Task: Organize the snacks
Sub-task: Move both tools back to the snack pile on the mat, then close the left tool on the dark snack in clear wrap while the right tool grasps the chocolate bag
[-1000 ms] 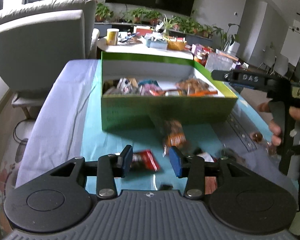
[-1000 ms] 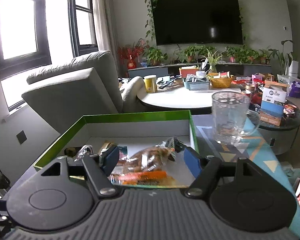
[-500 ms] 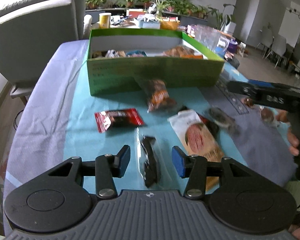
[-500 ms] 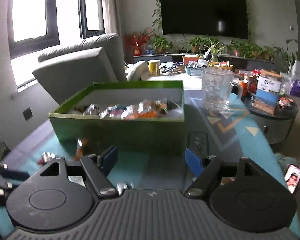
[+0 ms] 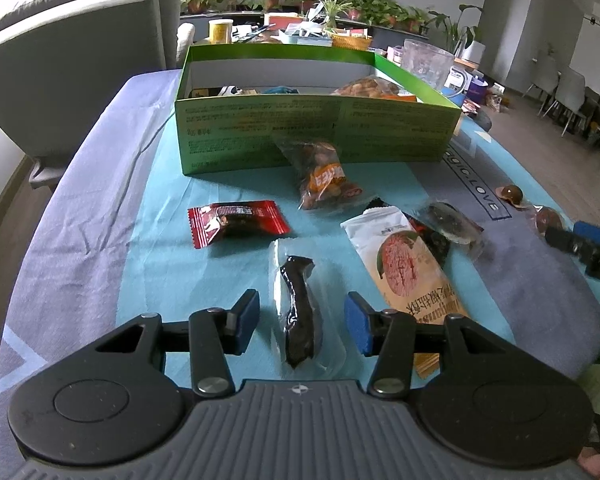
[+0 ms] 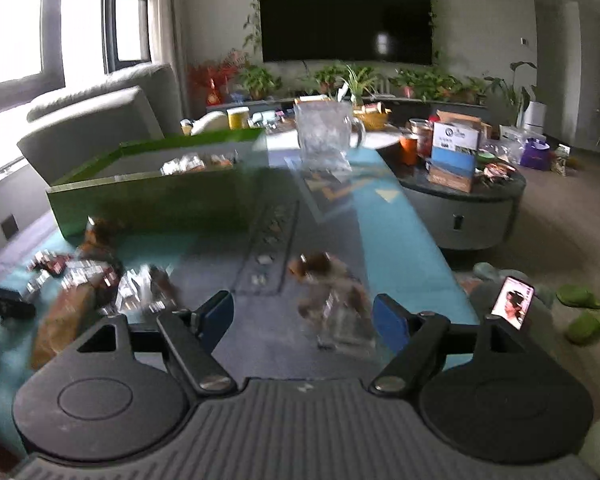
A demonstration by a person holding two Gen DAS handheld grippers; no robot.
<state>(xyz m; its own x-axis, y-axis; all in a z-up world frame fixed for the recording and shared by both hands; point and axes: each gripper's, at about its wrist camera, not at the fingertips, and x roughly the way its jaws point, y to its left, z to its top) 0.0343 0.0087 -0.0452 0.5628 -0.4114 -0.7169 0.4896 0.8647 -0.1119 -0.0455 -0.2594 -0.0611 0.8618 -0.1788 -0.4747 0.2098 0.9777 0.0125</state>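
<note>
Both grippers are hanging open over loose snacks, nothing gripped yet.

Left wrist view: you are straddling the clear packet with the dark strip [image 5: 298, 312] with the left gripper [image 5: 302, 322], whose jaws have just been opening and are not touching it; the slick film could slide out or crumple if you are closing off-centre. The green box [image 5: 320, 128] is sitting well beyond. Right wrist view: your right gripper [image 6: 304, 316] is gaping above a blurred clear packet [image 6: 338, 308]; closing while blurred risks a miss.
</note>
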